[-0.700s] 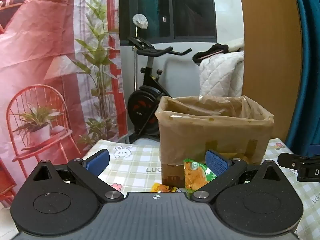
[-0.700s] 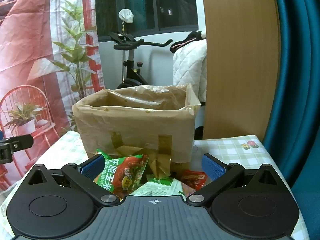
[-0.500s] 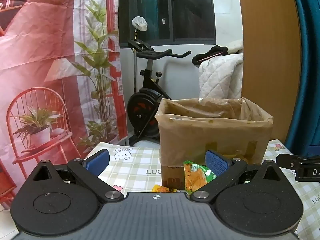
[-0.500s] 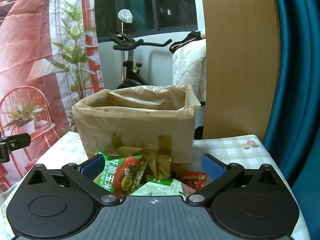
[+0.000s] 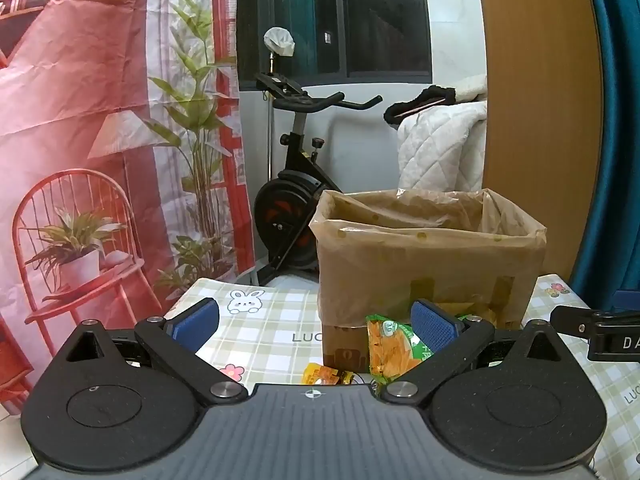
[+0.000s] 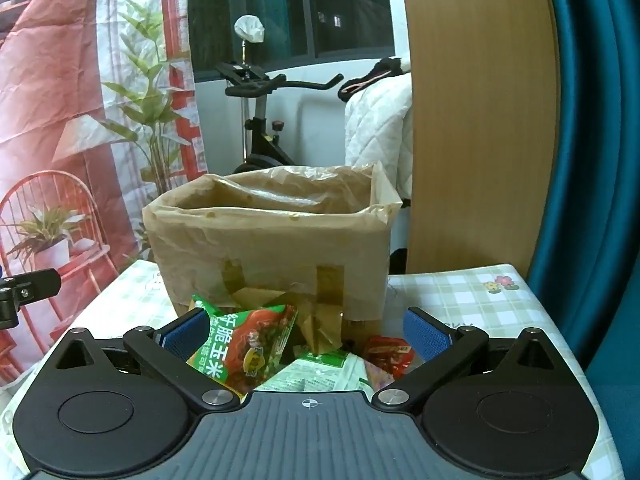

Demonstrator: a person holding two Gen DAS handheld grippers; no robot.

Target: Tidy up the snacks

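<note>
A cardboard box lined with a brown plastic bag (image 5: 428, 256) (image 6: 272, 248) stands on the checked tablecloth. Snack packets lie in front of it: a green and orange packet (image 5: 394, 350) (image 6: 244, 344), a small yellow packet (image 5: 324, 374), a red packet (image 6: 388, 354) and a white and green packet (image 6: 320, 372). My left gripper (image 5: 314, 324) hangs open, short of the box, with nothing between its blue pads. My right gripper (image 6: 306, 332) is open too, over the pile of packets, touching none that I can see. The right gripper's finger (image 5: 592, 328) shows at the left view's right edge.
The table's checked cloth (image 5: 264, 320) reaches to the left of the box. Behind the table stand an exercise bike (image 5: 296, 184), a wooden panel (image 6: 480, 120), a teal curtain (image 6: 592, 160) and a printed red backdrop (image 5: 80, 120). A white quilt (image 5: 440, 148) hangs near the panel.
Both views have shifted only slightly; the box sits a touch lower in the left wrist view. Both grippers stay open and the packets have not moved.
</note>
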